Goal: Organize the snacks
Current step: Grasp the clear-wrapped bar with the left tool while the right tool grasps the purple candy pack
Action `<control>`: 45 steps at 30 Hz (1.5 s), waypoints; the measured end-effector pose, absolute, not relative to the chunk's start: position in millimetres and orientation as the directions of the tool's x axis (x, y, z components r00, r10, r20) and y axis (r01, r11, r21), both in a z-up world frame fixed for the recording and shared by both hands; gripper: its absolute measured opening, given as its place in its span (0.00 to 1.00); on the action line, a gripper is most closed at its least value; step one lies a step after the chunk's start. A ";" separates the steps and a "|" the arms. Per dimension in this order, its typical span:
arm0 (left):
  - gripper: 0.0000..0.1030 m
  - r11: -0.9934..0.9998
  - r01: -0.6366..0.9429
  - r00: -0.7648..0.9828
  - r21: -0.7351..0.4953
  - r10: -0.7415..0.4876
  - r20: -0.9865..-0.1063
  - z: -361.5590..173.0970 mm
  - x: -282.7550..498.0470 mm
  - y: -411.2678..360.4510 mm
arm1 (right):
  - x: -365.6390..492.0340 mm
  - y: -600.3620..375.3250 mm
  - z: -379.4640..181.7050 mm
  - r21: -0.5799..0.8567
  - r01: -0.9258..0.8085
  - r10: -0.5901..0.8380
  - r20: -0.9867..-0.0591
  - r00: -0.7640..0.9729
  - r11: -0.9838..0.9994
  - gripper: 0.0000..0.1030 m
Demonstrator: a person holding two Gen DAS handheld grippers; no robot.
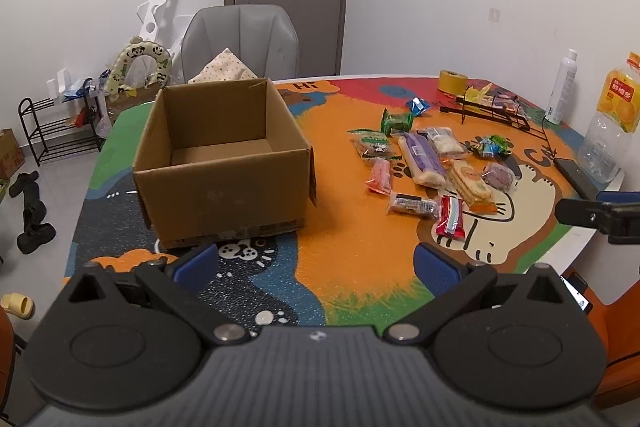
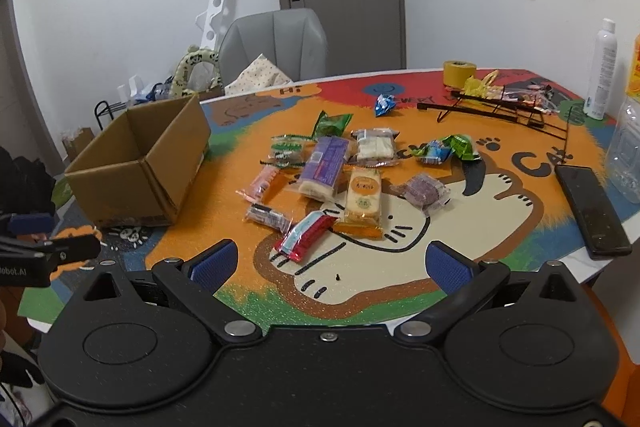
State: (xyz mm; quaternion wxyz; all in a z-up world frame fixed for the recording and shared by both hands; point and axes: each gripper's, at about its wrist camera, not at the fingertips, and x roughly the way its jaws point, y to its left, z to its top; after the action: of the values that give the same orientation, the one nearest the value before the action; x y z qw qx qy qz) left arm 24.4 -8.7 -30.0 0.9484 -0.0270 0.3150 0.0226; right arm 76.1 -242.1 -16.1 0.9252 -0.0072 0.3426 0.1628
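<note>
An open cardboard box (image 1: 224,163) (image 2: 140,167) stands empty on the colourful table mat. To its right lies a loose pile of wrapped snacks: a purple pack (image 2: 324,167) (image 1: 424,159), an orange cracker pack (image 2: 362,201) (image 1: 472,187), a red pack (image 2: 306,235) (image 1: 450,217), a pink one (image 2: 260,185), green ones (image 2: 332,125). My left gripper (image 1: 316,267) is open and empty, low in front of the box. Just short of the red pack, my right gripper (image 2: 332,265) hangs open and empty.
A black phone (image 2: 592,211) lies near the table's right edge, beside a clear plastic bottle (image 2: 626,151) and a white spray can (image 2: 602,67). A black wire rack (image 2: 504,109) and a yellow tape roll (image 2: 459,71) sit at the back. A grey chair (image 1: 240,43) stands behind the table.
</note>
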 end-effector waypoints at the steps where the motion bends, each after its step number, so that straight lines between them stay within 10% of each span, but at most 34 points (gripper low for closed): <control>1: 1.00 0.998 -0.059 0.800 -0.034 0.027 -0.600 -31.7 27.0 -10.2 | 77.0 -243.4 -18.0 0.100 -0.305 0.297 -0.638 0.711 0.947 1.00; 45: 0.86 0.992 0.007 0.754 -0.126 -0.088 -0.651 -107.9 173.5 -88.3 | 198.9 -319.3 -102.4 0.261 -0.181 0.312 -0.657 0.687 0.948 0.79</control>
State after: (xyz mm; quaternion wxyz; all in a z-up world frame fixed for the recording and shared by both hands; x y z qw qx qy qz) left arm 173.5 -88.3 -107.9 0.9346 -0.0582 0.3501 -0.0253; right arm 198.9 -319.3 -102.4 0.9141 0.0881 0.3722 0.1347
